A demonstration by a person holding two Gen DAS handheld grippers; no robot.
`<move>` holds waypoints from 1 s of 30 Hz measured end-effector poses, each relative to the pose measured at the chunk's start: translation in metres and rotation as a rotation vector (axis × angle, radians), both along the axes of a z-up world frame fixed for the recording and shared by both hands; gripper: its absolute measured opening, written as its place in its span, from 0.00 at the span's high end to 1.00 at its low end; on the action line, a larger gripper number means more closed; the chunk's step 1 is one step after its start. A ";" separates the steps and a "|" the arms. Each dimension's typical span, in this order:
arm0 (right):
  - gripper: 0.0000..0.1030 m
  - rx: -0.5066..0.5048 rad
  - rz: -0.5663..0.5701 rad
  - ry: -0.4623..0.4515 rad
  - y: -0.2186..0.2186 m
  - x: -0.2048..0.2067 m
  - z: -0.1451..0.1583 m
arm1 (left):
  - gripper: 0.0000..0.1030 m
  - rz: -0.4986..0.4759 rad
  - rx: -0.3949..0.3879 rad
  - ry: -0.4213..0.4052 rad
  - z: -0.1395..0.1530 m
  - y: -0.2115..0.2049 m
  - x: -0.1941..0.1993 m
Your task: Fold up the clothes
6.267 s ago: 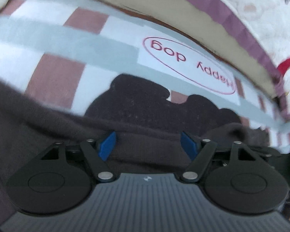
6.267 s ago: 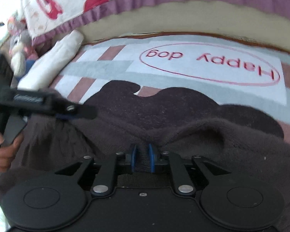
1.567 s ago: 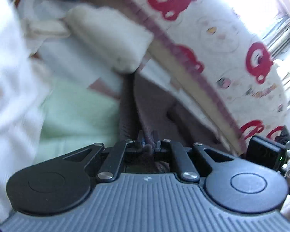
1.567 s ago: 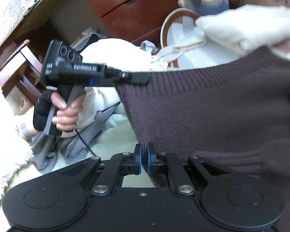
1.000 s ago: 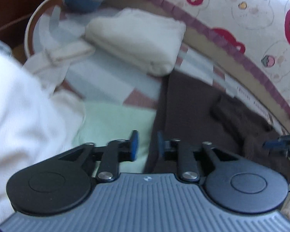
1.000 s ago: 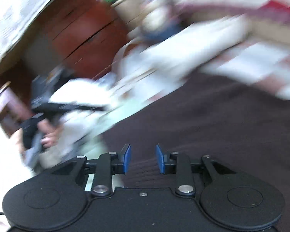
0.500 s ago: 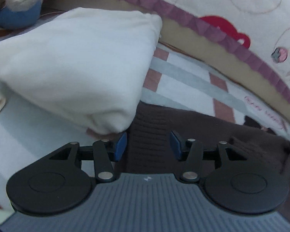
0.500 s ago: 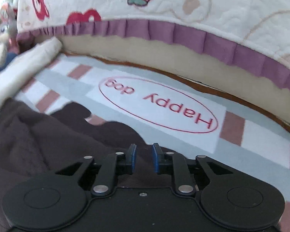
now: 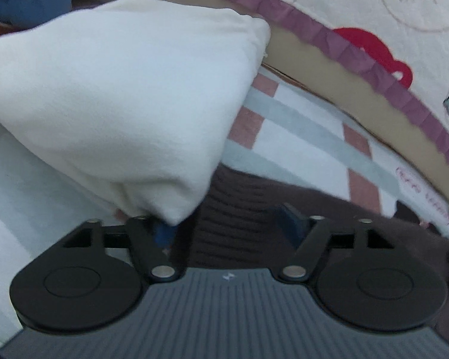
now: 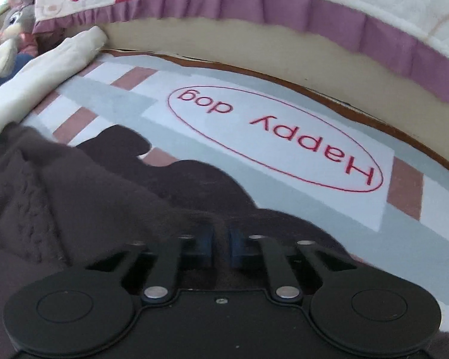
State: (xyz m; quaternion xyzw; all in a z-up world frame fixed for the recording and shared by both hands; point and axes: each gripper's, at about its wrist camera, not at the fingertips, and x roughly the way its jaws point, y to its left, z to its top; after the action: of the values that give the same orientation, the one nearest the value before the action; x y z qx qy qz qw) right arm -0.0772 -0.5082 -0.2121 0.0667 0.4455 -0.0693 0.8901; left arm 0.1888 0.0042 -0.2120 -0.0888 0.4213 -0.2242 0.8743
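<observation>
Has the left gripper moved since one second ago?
Yes. The left gripper moved toward the folded white cloth, now beside its finger; its jaws are opening over the brown sweater.

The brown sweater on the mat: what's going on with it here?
A person with a gripper in each hand is folding a brown sweater on a checked mat. The right gripper is shut on a fold of the knit. The left gripper is opening over the ribbed hem, pads clear of it, beside a folded white garment.
</observation>
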 end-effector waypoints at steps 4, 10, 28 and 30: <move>0.95 -0.160 -0.049 -0.113 0.017 -0.018 0.020 | 0.92 -0.104 0.080 -0.031 0.002 -0.010 -0.011; 0.96 -0.317 -0.118 -0.258 0.028 -0.043 0.050 | 0.92 -0.075 0.238 -0.323 0.049 -0.019 -0.074; 0.89 -0.116 -0.249 -0.216 -0.019 0.006 0.066 | 0.84 0.008 0.407 -0.327 0.054 -0.066 -0.022; 0.65 -0.082 -0.224 -0.192 -0.009 -0.010 0.063 | 0.81 0.027 0.400 -0.316 0.051 -0.060 -0.028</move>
State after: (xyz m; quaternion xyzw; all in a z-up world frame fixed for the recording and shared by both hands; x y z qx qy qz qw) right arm -0.0874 -0.5171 -0.1496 0.0860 0.3449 -0.1795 0.9173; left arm 0.1606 -0.0561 -0.1613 0.1164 0.3144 -0.1359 0.9323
